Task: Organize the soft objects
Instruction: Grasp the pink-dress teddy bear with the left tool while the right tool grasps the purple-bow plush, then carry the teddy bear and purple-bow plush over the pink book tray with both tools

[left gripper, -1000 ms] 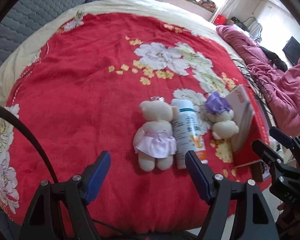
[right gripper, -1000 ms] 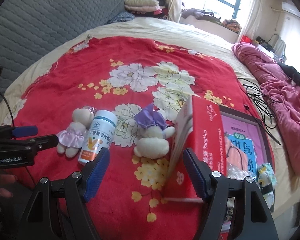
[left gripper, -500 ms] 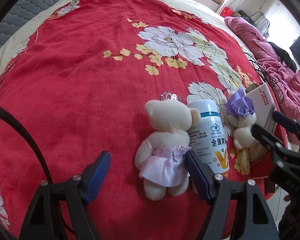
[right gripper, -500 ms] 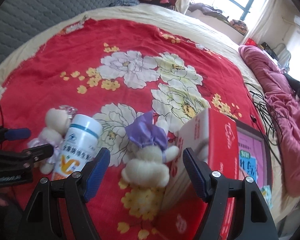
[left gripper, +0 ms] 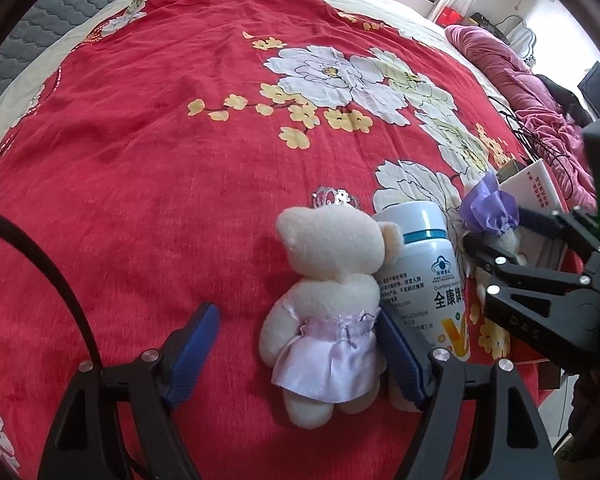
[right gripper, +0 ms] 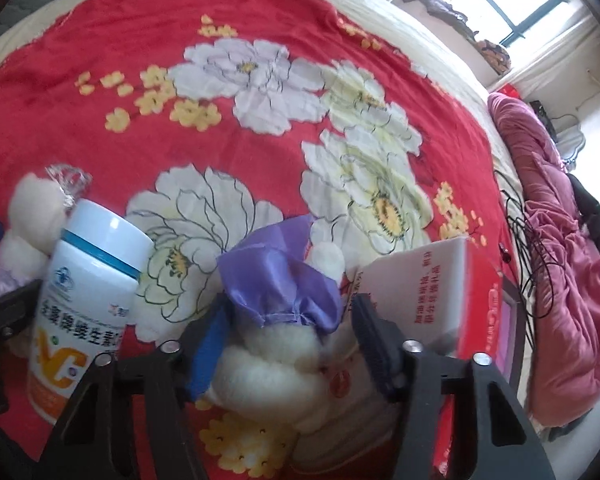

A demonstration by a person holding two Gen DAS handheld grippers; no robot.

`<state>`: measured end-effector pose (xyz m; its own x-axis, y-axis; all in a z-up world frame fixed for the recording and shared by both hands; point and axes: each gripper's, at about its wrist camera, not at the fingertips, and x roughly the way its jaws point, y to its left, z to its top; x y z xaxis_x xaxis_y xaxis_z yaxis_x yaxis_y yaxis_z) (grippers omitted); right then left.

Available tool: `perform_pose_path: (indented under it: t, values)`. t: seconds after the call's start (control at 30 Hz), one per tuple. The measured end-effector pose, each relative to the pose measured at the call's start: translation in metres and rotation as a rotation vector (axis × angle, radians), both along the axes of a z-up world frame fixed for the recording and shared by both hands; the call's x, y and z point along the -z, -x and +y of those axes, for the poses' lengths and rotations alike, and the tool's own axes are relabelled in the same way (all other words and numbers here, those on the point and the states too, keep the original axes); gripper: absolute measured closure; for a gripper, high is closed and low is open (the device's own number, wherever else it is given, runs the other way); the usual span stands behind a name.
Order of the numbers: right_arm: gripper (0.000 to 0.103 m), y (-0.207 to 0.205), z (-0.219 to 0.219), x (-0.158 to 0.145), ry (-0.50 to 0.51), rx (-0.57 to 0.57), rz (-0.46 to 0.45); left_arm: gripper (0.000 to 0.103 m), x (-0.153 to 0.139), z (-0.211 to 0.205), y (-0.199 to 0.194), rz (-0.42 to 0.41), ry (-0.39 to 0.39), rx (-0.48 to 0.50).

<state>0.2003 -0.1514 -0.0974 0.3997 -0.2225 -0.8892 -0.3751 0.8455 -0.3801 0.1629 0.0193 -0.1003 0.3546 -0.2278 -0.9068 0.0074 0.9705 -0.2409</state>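
**Closing In on Two Plush Bears on a Floral Bedspread**

Lying face down on a red, nappy bedspread (left gripper: 148, 168) printed with white peonies and yellow blossoms, a cream plush bear in a pink satin skirt (left gripper: 324, 304) sits low and right of centre in the left wrist view. Its fuzzy head touches the rounded shoulder of a smooth white plastic bottle (left gripper: 428, 276) with a teal band, lying on its side just to the bear's right. The left gripper (left gripper: 300, 344) has its blue ribbed pads spread wide: the right pad lies against the skirt's edge, between bear and bottle, while the left pad stands clear of the toy over bare cloth. Nothing is pinched.

In the right wrist view, a second fluffy white bear wearing a crinkled purple satin hood (right gripper: 276, 344) fills the lower centre, between the bottle at lower left and a stiff red-and-white carton (right gripper: 440, 292) at right. The right gripper (right gripper: 288, 348) straddles this bear; its jaws have just been closing, with the left pad against the plush body and the right pad close beside the hood. Whether both pads press cannot be told. A rumpled pink quilt (right gripper: 560, 260) lies along the right edge.
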Motion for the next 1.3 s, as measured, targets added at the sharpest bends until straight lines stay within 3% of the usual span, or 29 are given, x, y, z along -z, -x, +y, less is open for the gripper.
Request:
perform_pose_path:
  t: [0.07, 0.1, 0.27, 0.37, 0.4, 0.53, 0.67, 0.87, 1.13, 1.3]
  values:
    - [0.047, -0.001, 0.002, 0.002, 0.016, -0.013, -0.015, 0.024, 0.000, -0.001, 0.000, -0.004, 0.000, 0.000]
    - [0.056, -0.001, 0.003, 0.002, 0.010, -0.020, -0.021, 0.024, 0.000, -0.001, -0.001, -0.002, 0.001, -0.001]
    - [0.060, 0.000, 0.000, -0.006, -0.049, -0.001, -0.040, 0.026, 0.001, -0.002, -0.005, -0.016, 0.002, 0.001]
    - [0.060, 0.003, -0.006, -0.021, -0.113, 0.016, -0.063, 0.040, -0.002, -0.002, -0.007, -0.028, 0.016, 0.008]
    - [0.060, 0.005, -0.008, -0.027, -0.138, 0.023, -0.068, 0.054, -0.004, -0.002, -0.007, -0.036, 0.033, 0.012]
    - [0.060, 0.012, -0.015, -0.051, -0.253, 0.050, -0.080, 0.061, -0.009, -0.003, -0.009, -0.038, 0.062, 0.022]
    - [0.060, 0.021, -0.020, -0.074, -0.304, 0.058, -0.109, 0.062, -0.024, 0.000, -0.004, -0.065, 0.072, 0.010]
    - [0.060, 0.039, -0.040, -0.111, -0.405, 0.099, -0.158, 0.062, -0.075, -0.010, 0.008, -0.148, 0.066, 0.038]
    - [0.060, 0.079, -0.100, -0.159, -0.480, 0.193, -0.253, 0.062, -0.135, -0.066, 0.033, -0.250, 0.079, 0.154]
    - [0.060, 0.106, -0.159, -0.177, -0.501, 0.296, -0.301, 0.062, -0.159, -0.115, 0.049, -0.285, 0.085, 0.239]
